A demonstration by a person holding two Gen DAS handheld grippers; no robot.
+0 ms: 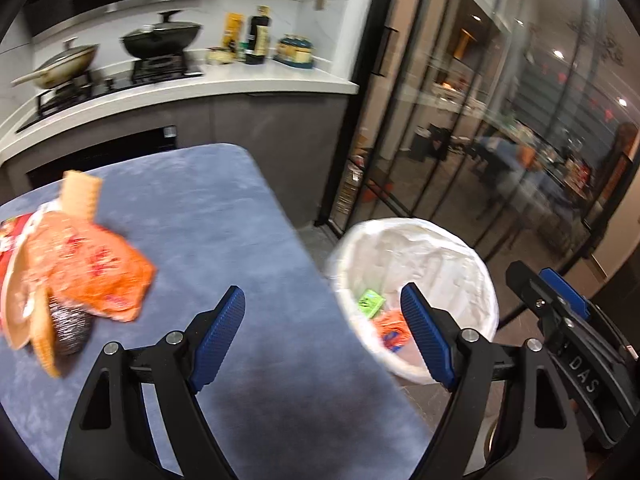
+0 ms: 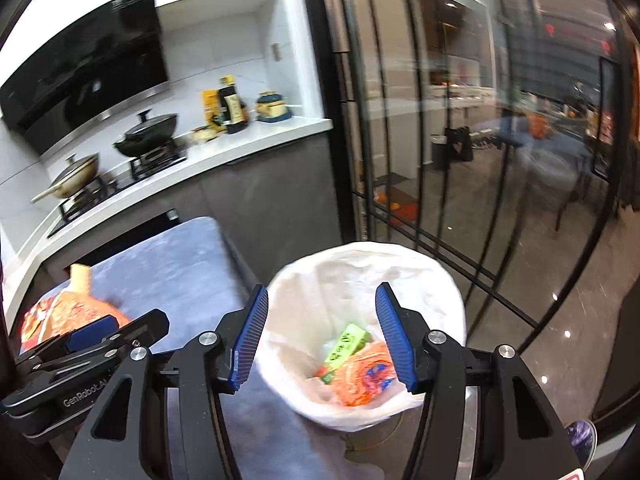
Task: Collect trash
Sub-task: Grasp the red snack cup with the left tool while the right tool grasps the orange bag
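Note:
A heap of trash lies at the left on the blue table [image 1: 208, 208]: an orange wrapper [image 1: 96, 268], a steel scourer [image 1: 70, 330], a tan wafer-patterned sleeve [image 1: 80, 196] and a red packet [image 1: 12, 236]. My left gripper [image 1: 322, 292] hangs open and empty over the table's right edge. Beside the table stands a white-lined bin [image 1: 420, 240] holding a green box [image 2: 348, 342] and an orange wrapper [image 2: 364, 376]. My right gripper [image 2: 323, 291] is open above the bin [image 2: 360, 252] with nothing between its fingers. The orange wrapper [image 2: 80, 312] on the table shows behind the left gripper [image 2: 100, 332].
Behind the table runs a white kitchen counter [image 1: 240, 84] with a stove, two lidded woks [image 1: 160, 36] and bottles [image 1: 258, 36]. Black-framed glass doors [image 1: 460, 120] stand to the right of the bin. A person's shoe [image 2: 582, 436] is on the floor at the lower right.

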